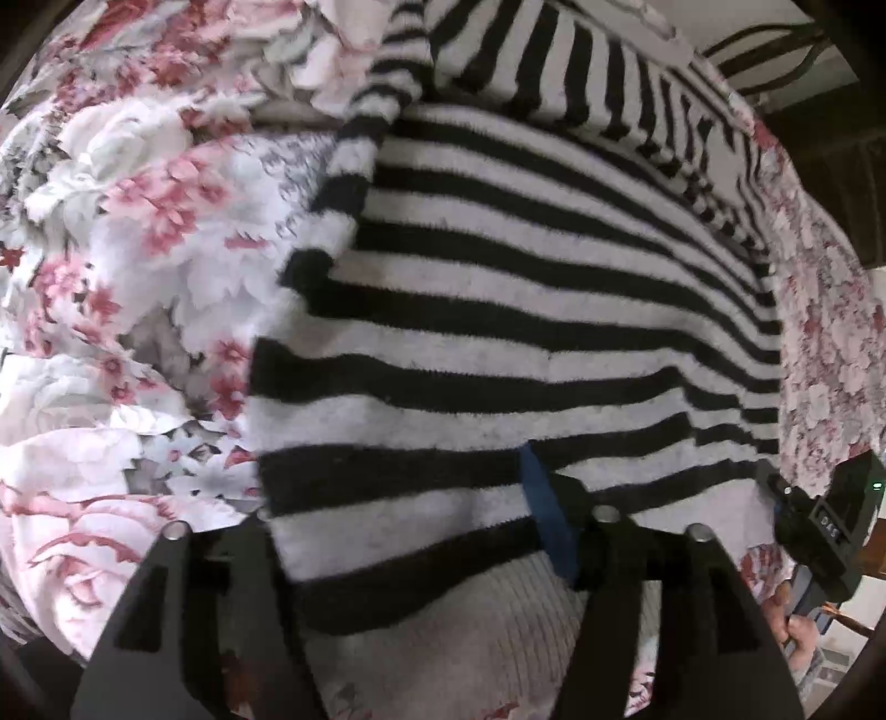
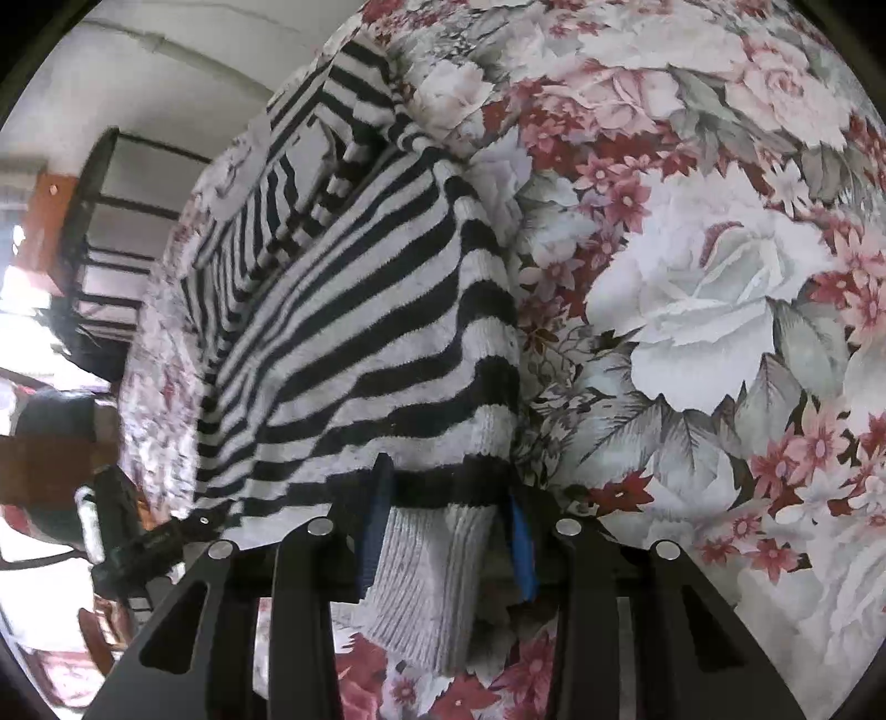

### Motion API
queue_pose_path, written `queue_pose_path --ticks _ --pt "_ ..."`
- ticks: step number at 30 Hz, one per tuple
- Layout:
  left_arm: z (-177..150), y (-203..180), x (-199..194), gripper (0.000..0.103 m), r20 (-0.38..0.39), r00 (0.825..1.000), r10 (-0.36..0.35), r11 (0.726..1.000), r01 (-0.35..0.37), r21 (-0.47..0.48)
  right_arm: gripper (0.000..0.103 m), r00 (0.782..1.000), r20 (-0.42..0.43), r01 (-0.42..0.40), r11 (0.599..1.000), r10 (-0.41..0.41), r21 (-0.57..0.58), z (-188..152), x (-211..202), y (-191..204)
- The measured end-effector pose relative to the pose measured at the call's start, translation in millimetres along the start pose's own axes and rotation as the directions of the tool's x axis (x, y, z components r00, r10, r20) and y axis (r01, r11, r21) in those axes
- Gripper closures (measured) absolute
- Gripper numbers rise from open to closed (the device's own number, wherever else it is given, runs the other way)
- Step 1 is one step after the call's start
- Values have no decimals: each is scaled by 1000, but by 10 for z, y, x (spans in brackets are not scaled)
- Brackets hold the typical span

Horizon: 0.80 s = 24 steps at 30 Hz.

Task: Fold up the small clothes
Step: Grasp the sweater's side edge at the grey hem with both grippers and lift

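A black-and-white striped knit sweater lies spread on a floral bedspread; it also shows in the right wrist view. My left gripper is shut on the sweater's ribbed hem, with cloth bunched between its fingers; the blue pad of one finger shows. My right gripper is shut on the hem too, with the grey ribbed band hanging down between its blue pads. The right gripper also shows at the right edge of the left wrist view.
The floral bedspread fills the right side of the right wrist view. A dark metal bed frame and a white wall stand beyond the bed's edge. A dark frame shows at the top right of the left wrist view.
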<state>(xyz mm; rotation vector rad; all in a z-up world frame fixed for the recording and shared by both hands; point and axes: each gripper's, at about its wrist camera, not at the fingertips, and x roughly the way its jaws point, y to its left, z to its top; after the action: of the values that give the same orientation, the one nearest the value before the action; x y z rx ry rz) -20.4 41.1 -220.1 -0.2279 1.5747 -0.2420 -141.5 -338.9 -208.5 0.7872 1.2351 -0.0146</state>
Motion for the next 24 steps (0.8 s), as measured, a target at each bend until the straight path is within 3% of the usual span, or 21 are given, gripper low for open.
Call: queue_pose_path --ticks 1,3,4,5,7,11,15,18,22,24 --pt "-8 -35 2 43 5 1000 18 1000 -18 15 70 1000 1 8 1000 -8 -16 -11 -3 36" --pt "-29 -90 -27 61 22 999 30 998 -31 46 86 1000 7 22 998 -22 -53 -49 -20 106" --pt "-32 -96 -44 86 23 1000 10 999 -11 51 94 1000 6 22 997 -22 -67 -70 -26 129" --pt "-33 -81 -74 97 24 999 -30 999 29 45 94 1000 10 20 996 -20 -82 -99 -44 161" --pt "-42 -41 -163 98 55 998 -41 999 39 31 95 999 37 33 994 -29 -109 -141 -105 214" --pt "-78 51 -493 99 138 984 -113 994 113 14 96 995 73 -64 996 69 -70 -180 -305 187" --pt "-130 187 -758 99 186 973 -140 990 141 8 96 986 68 -149 988 152 -47 -309 -413 203" --pt "-172 347 -796 99 157 975 -160 986 165 -21 96 980 42 -194 980 195 -33 -433 -424 225" --pt "-161 498 -511 98 28 990 -141 985 143 -93 96 986 5 -168 986 168 -6 -451 -344 211" --pt "-140 523 -474 98 21 989 -148 983 150 -105 96 983 -3 -182 983 182 28 -428 -317 190"
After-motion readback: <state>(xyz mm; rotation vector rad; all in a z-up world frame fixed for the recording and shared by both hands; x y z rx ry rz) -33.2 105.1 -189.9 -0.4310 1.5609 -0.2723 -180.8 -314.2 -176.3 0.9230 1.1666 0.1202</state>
